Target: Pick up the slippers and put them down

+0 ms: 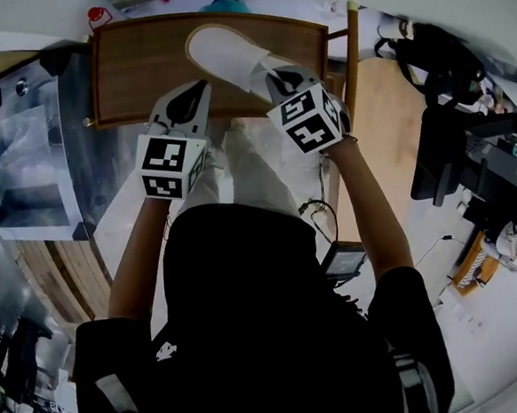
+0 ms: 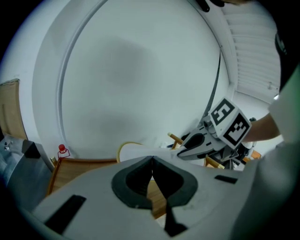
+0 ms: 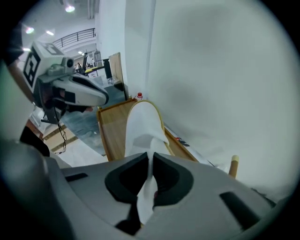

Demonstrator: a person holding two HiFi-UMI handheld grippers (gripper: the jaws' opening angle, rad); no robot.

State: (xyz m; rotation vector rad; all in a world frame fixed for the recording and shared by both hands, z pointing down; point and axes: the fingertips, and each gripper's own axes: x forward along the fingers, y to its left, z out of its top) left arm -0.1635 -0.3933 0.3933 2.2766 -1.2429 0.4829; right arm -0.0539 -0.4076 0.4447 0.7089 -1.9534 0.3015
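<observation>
A single white slipper (image 1: 225,56) with a tan sole rim hangs lifted over the wooden tabletop (image 1: 137,73), toe toward the wall. My right gripper (image 1: 277,78) is shut on the slipper's (image 3: 143,123) heel-side upper; the right gripper view shows white fabric pinched between my right gripper's (image 3: 151,161) pads. My left gripper (image 1: 189,98) hovers beside it to the left over the table's near edge. In the left gripper view my left gripper (image 2: 152,163) is shut with nothing between its pads; the slipper (image 2: 136,151) is just beyond it.
A raised rim runs around the tabletop (image 3: 108,125). A metal cabinet (image 1: 25,166) stands left of it and a wooden post (image 1: 354,47) at its right. A red-capped bottle (image 2: 62,151) sits at the far left corner. The white wall (image 2: 140,79) lies close behind.
</observation>
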